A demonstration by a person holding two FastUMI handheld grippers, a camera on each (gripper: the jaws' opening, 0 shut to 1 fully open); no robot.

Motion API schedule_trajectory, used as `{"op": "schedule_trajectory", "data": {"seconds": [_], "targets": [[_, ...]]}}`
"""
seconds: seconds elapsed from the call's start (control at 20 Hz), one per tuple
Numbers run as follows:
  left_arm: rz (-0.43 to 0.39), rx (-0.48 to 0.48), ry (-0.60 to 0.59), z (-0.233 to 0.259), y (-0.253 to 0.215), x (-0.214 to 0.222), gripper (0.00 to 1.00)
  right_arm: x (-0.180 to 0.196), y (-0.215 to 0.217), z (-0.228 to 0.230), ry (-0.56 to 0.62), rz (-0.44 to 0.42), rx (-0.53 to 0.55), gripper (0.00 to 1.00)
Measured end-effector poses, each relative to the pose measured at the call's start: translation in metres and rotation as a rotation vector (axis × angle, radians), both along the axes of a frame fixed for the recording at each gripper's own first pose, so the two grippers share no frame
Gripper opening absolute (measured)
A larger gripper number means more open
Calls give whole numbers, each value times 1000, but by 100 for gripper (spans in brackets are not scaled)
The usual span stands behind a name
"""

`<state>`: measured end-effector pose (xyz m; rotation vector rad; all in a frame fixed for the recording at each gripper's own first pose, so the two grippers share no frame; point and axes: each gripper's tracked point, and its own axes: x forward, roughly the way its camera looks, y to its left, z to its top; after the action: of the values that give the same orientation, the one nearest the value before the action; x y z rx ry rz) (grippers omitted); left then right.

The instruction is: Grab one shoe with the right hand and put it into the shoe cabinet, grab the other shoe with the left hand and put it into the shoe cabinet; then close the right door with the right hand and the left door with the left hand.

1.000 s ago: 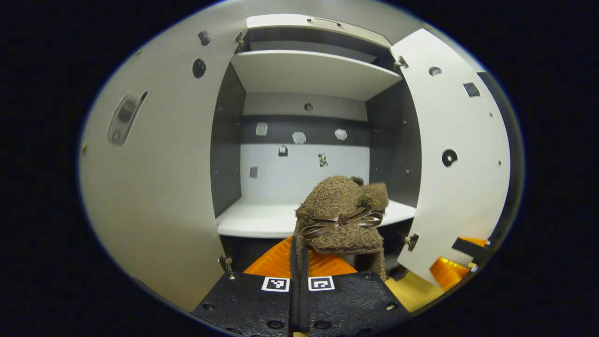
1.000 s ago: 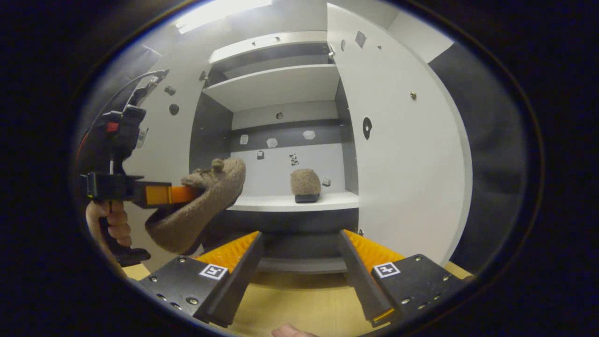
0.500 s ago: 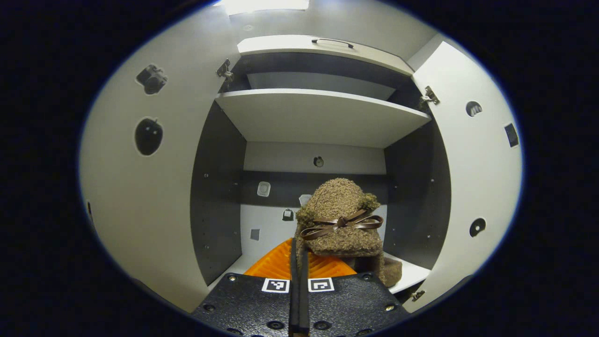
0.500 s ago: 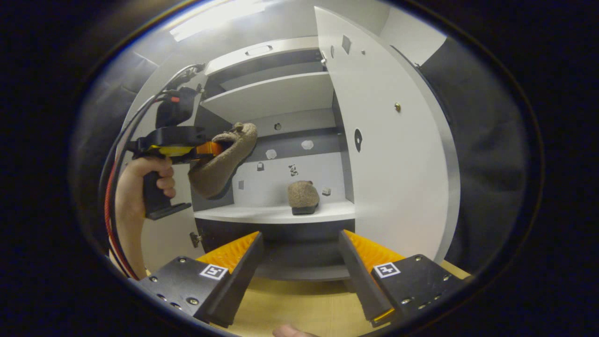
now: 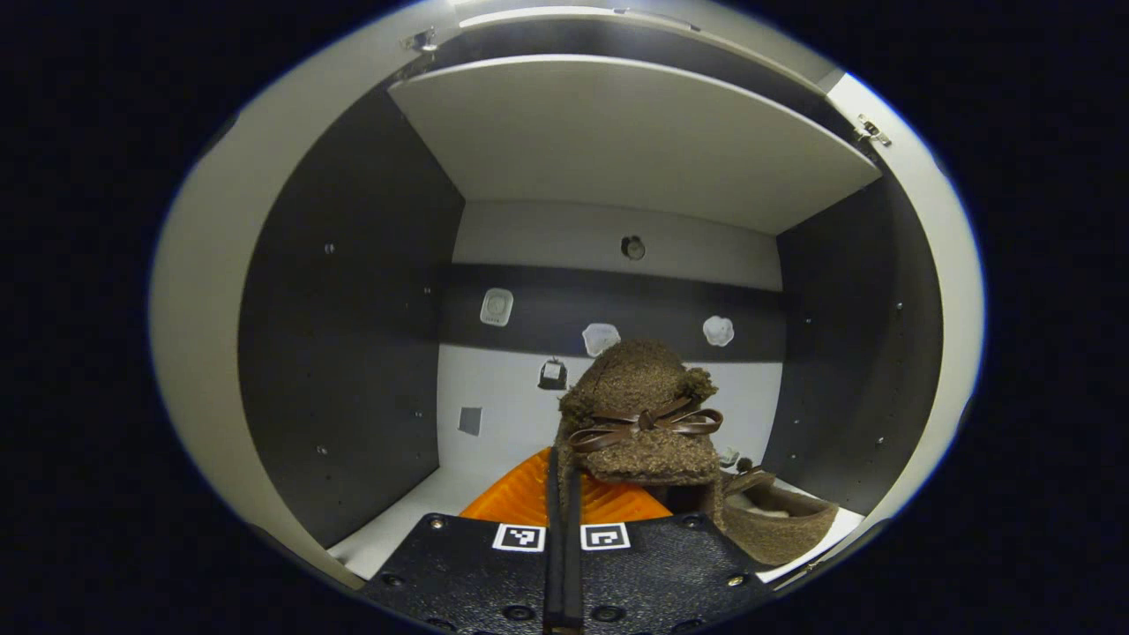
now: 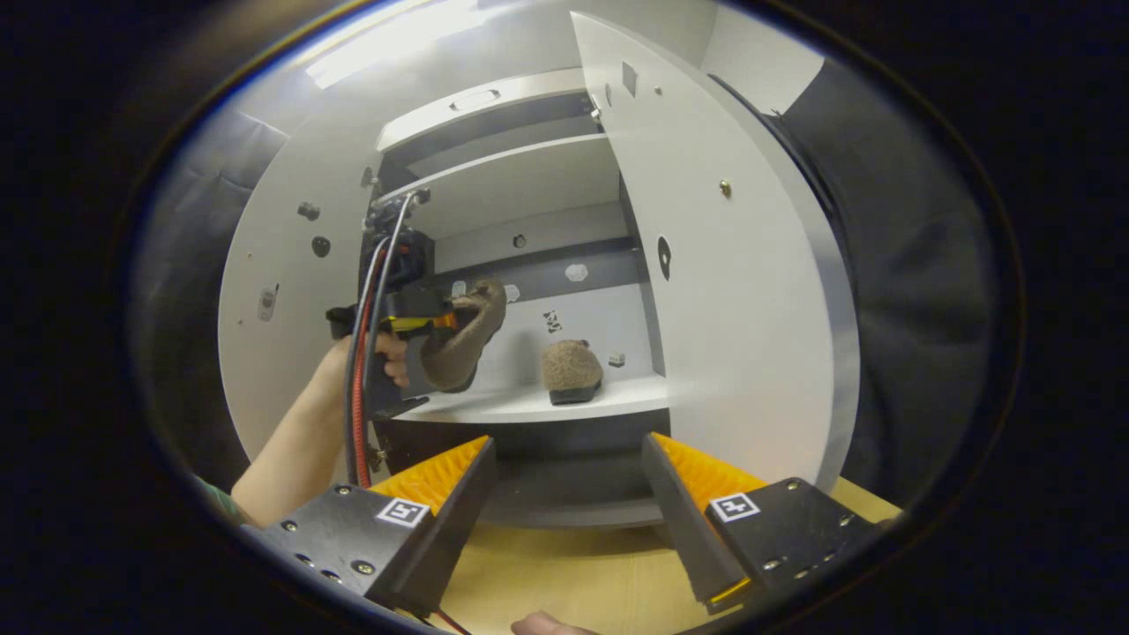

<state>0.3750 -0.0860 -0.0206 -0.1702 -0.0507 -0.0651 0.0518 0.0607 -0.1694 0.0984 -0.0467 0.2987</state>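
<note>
My left gripper [image 5: 564,481] is clenched on the held shoe [image 5: 641,414], a fuzzy brown slipper with a thin brown bow [image 5: 644,422] across its top; both fingers sit tight together at its heel edge, and the slipper rises in front of them, toe pointing into the cabinet. In the right gripper view that same left gripper [image 6: 423,322] sits farther off, in a hand [image 6: 388,357] with cables running down along the forearm, and the held slipper [image 6: 463,339] hangs toe up above the left end of the lower shelf [image 6: 529,406], not resting on it.

My right gripper [image 6: 569,481] is released, its 2 fingers spread wide apart with nothing between them, low above the tan floor [image 6: 564,573] in front of the cabinet.

The other shoe [image 6: 571,370] already stands on the lower shelf, toward the right side, heel facing me; in the left gripper view its open mouth [image 5: 776,520] shows just right of and below the held slipper.

Around these, the shoe cabinet [image 5: 353,309] has dark side walls, a pale back panel with small stickers and an upper shelf [image 5: 635,132] overhead. The right door [image 6: 741,291] stands wide open, and so does the left door [image 6: 282,326].
</note>
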Motion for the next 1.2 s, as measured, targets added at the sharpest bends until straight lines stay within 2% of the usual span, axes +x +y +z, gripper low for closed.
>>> {"op": "schedule_trajectory", "data": {"seconds": [0.05,0.1,0.55,0.7,0.75,0.8,0.9,0.95,1.05,1.1,1.15,1.2], "targets": [[-1,1,7,-4,0,3,1,0,-1,-1,-4,-8,-8,96],[-2,0,8,-5,0,6,1,0,0,-2,-10,-11,-19,99],[19,43,109,-46,3,25,1,-9,7,3,-53,-7,-55,99],[-16,74,110,-46,-6,34,9,-13,7,4,-58,-9,-57,99],[-21,75,94,-41,-6,32,14,-14,6,4,-59,-12,-57,99],[-36,75,90,-39,-11,34,27,-15,6,4,-58,-17,-53,99],[-8,101,104,-40,-6,30,47,-18,8,3,-53,-16,-47,99],[-9,103,114,-41,-5,26,49,-20,9,3,-51,-17,-49,96],[-61,102,107,-37,-15,21,74,-26,7,3,-52,-21,-50,96],[-87,109,99,-28,-18,18,86,-30,6,2,-50,-24,-53,100],[-78,118,112,-35,-14,13,99,-35,5,3,-52,-28,-54,100],[-65,126,107,-32,-10,5,96,-39,2,3,-54,-38,-56,96]]}}
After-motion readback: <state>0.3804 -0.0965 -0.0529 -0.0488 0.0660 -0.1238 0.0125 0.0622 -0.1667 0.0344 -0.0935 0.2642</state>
